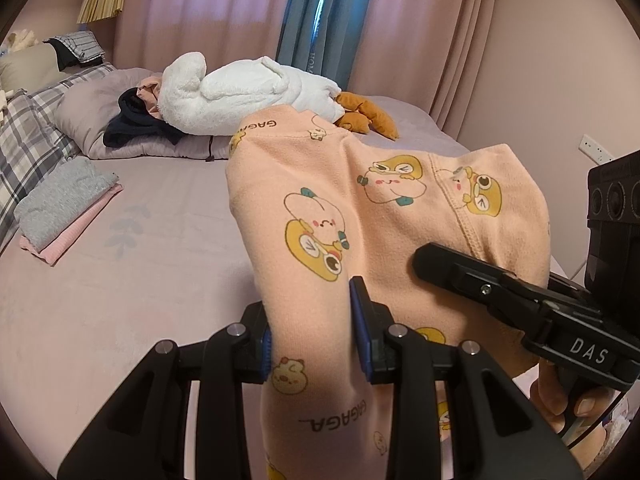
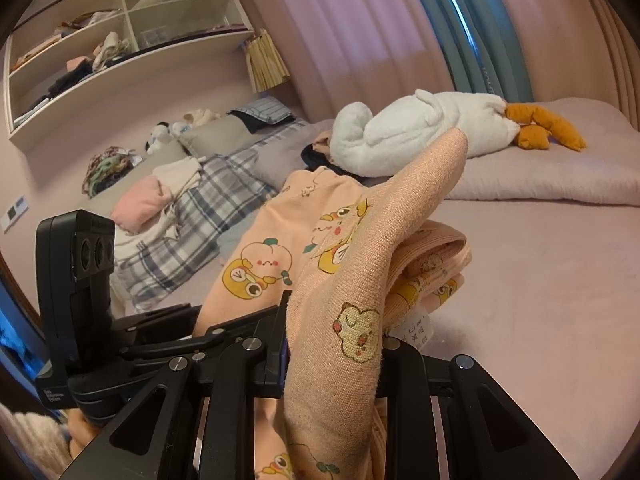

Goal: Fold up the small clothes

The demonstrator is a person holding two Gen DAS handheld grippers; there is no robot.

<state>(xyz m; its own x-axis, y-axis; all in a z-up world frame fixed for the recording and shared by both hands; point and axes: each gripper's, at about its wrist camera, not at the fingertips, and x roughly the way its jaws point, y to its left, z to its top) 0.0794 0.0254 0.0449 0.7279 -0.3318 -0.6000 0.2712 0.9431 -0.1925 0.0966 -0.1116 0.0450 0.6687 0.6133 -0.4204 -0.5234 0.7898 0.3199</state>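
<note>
We hold a small peach garment (image 1: 360,216), printed with cartoon animals, up above the bed (image 1: 132,248). Our left gripper (image 1: 314,344) is clamped on a bunched fold of it; the cloth fills the gap between its two blue-edged fingers (image 1: 360,320) and hangs down below them. Our right gripper (image 2: 334,344) also grips the garment, with a thick roll of the fabric squeezed between its jaws and rising up and away from them in a curve. In the left wrist view the right gripper comes in from the right side, its black tip lying against the cloth, with a hand (image 1: 568,396) showing beneath it.

The garment stretches between the two grippers, lifted clear of the bed's pink sheet. A white care label (image 2: 416,330) hangs from its edge just beside the right gripper.

On the bed, beyond the garment, lies a white plush goose (image 1: 248,92) with orange feet, resting on a lilac pillow (image 1: 96,116). Near the pillow, a folded grey cloth (image 1: 64,204) sits on top of a folded pink one (image 1: 76,236). A plaid blanket (image 2: 208,208) lies along the bed's edge nearest the wall shelf (image 2: 120,32). Pink curtains (image 1: 208,8) hang behind the bed.
</note>
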